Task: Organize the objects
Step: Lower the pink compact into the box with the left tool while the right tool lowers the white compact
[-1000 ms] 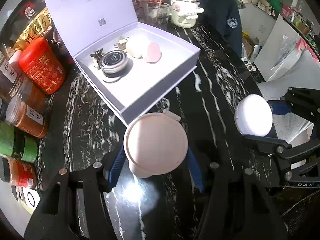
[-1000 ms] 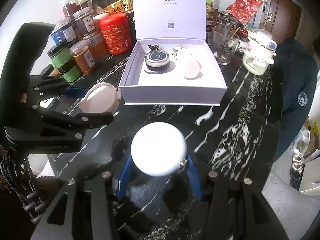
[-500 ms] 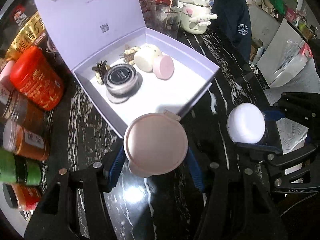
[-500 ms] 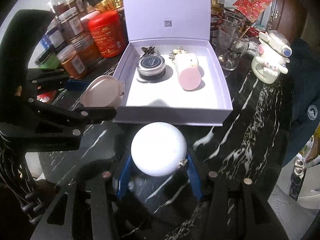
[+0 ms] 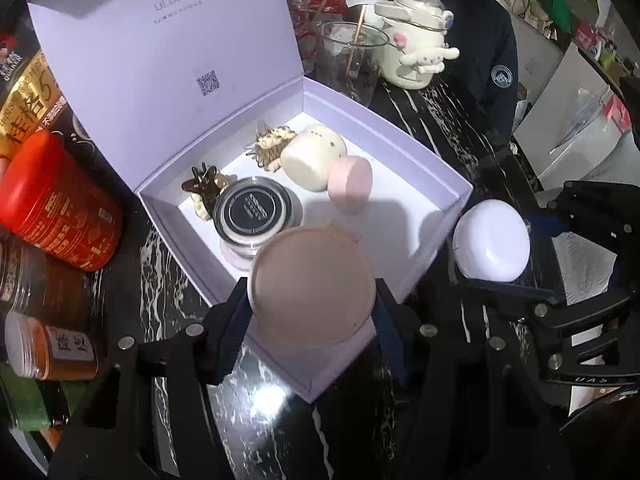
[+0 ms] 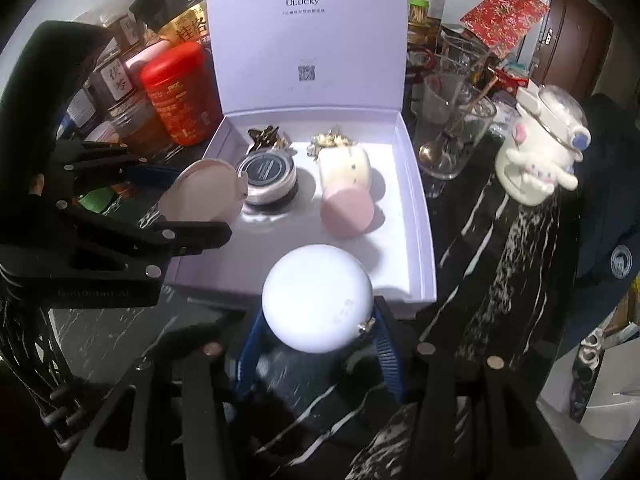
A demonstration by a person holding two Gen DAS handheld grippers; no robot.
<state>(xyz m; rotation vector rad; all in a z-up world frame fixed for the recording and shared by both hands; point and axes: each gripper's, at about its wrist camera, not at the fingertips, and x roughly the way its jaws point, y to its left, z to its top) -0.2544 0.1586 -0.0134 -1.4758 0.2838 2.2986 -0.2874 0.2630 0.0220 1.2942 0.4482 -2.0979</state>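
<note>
My left gripper (image 5: 312, 312) is shut on a round pink compact (image 5: 311, 288), held over the near left corner of the open lilac gift box (image 5: 448, 184). My right gripper (image 6: 318, 328) is shut on a round white case (image 6: 318, 298), held at the box's near wall (image 6: 420, 296). Each gripper shows in the other's view: the pink compact (image 6: 200, 190) at the box's left side, the white case (image 5: 491, 240) by its right corner. Inside the box lie a black-lidded jar (image 5: 256, 216), a cream cylinder with a pink end (image 5: 350, 178) and two hair clips (image 5: 206, 184).
Red canister (image 5: 56, 204) and several spice jars (image 5: 44, 350) crowd the left of the black marble counter (image 5: 424, 112). A glass cup with a spoon (image 6: 456, 140) and a cartoon-dog mug (image 6: 540, 152) stand right of the box. A dark jacket (image 6: 608, 220) hangs at the right.
Both grippers have carried their cases forward toward the box: the pink compact is now over its near corner and the white case has reached its front wall. The grips are unchanged.
</note>
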